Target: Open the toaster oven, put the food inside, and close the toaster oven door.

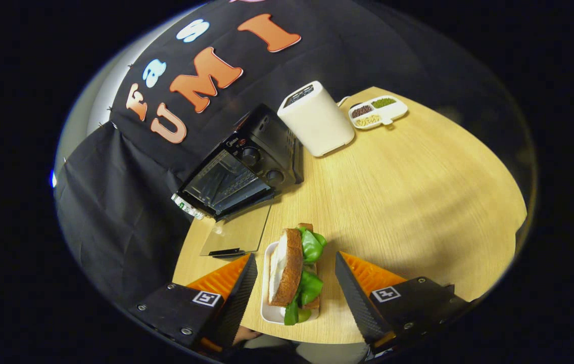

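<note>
Stood wide open, fingers (296, 283) spread to either side of the sandwich (294, 273), touching nothing and holding nothing. Lay between the two fingers, that sandwich: brown bread with green lettuce leaves showing on its right side, resting on a small white tray (269, 313) on the wooden desk (408, 202). Left a clear gap of tray and desk on each flank between bread and finger. Sat beyond the fingers, ahead and to the left, the black toaster oven (241, 169), with its glass door (236, 235) dropped fully open and lying flat on the desk, handle end nearest the tray. Stood just right of the oven a white boxy appliance (316, 119), close beside it. Lay farther back, near the desk's far edge, a white divided dish (378, 112) of beans and grains.
</note>
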`<control>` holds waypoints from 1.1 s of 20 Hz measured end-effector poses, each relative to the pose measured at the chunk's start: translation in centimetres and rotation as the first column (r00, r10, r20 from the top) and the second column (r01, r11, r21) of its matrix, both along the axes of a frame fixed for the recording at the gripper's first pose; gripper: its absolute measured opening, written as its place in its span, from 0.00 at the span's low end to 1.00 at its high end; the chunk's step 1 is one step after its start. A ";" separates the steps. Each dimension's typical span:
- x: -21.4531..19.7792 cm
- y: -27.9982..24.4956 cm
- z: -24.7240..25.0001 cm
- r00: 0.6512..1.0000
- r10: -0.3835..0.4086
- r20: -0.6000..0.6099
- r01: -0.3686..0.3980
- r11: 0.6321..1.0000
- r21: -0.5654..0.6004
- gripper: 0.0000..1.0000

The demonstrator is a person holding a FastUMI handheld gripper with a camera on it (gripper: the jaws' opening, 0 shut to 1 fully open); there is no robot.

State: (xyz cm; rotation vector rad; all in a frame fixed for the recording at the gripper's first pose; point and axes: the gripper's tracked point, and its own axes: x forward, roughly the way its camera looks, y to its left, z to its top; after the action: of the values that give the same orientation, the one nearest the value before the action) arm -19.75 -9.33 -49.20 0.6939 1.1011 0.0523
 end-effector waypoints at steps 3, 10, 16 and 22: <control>0.2 0.4 -0.8 0.999 -0.004 -0.036 0.007 0.997 0.082 0.74; 0.4 0.8 -1.3 0.996 -0.035 -0.080 0.048 0.986 0.163 0.41; 2.0 0.5 0.2 0.999 -0.042 -0.022 0.044 0.997 0.059 0.33; 4.7 2.2 3.6 0.995 -0.061 0.078 0.057 0.997 0.046 0.33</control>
State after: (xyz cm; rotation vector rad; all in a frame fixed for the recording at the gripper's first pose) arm -15.05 -7.12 -45.61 0.7572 1.0052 0.0534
